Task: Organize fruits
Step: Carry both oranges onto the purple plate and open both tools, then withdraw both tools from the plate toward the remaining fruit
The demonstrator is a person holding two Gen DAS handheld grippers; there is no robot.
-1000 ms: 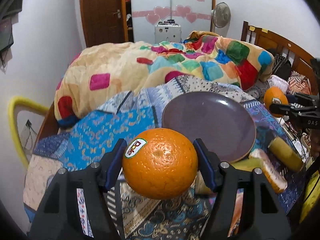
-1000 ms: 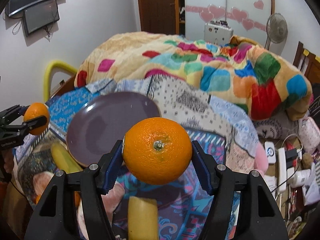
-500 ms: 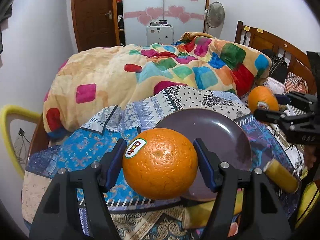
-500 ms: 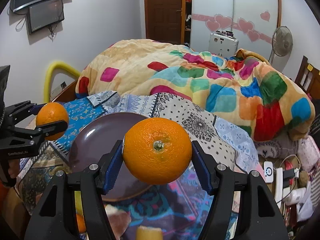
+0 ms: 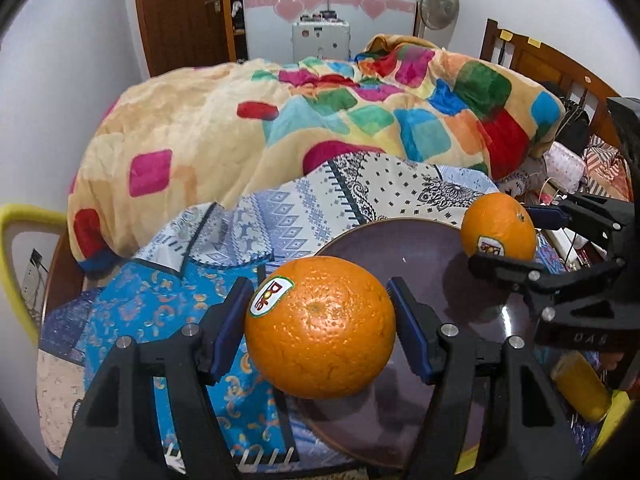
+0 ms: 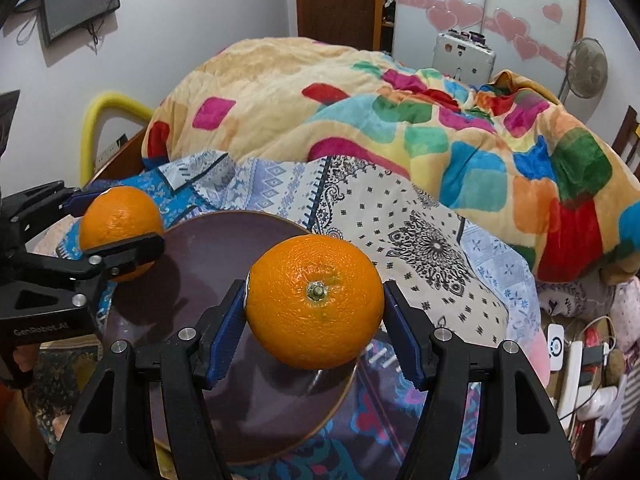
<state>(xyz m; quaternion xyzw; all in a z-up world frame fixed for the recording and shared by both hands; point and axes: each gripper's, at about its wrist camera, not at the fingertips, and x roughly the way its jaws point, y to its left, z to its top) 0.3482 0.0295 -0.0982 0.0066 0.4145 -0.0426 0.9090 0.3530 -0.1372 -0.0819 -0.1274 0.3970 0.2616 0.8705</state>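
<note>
My left gripper (image 5: 320,326) is shut on an orange with a sticker (image 5: 320,326), held above the near left rim of a dark purple plate (image 5: 432,268). My right gripper (image 6: 315,300) is shut on a second orange (image 6: 315,300), stem end facing the camera, over the plate's (image 6: 208,264) right side. Each gripper shows in the other's view: the right one (image 5: 500,236) with its orange (image 5: 498,232) at the plate's far right edge, the left one (image 6: 120,232) with its orange (image 6: 120,228) at the plate's left edge.
The plate rests on patterned cloths (image 5: 168,312) spread over a bed. A colourful quilt (image 5: 320,112) is heaped behind it. A yellow fruit (image 5: 580,392) lies to the plate's right. A power strip and cables (image 6: 572,360) sit at the right.
Both grippers have carried their oranges forward and inward, from short of the plate and beside it to over its rim. The bananas near the front edge have mostly dropped out of view.
</note>
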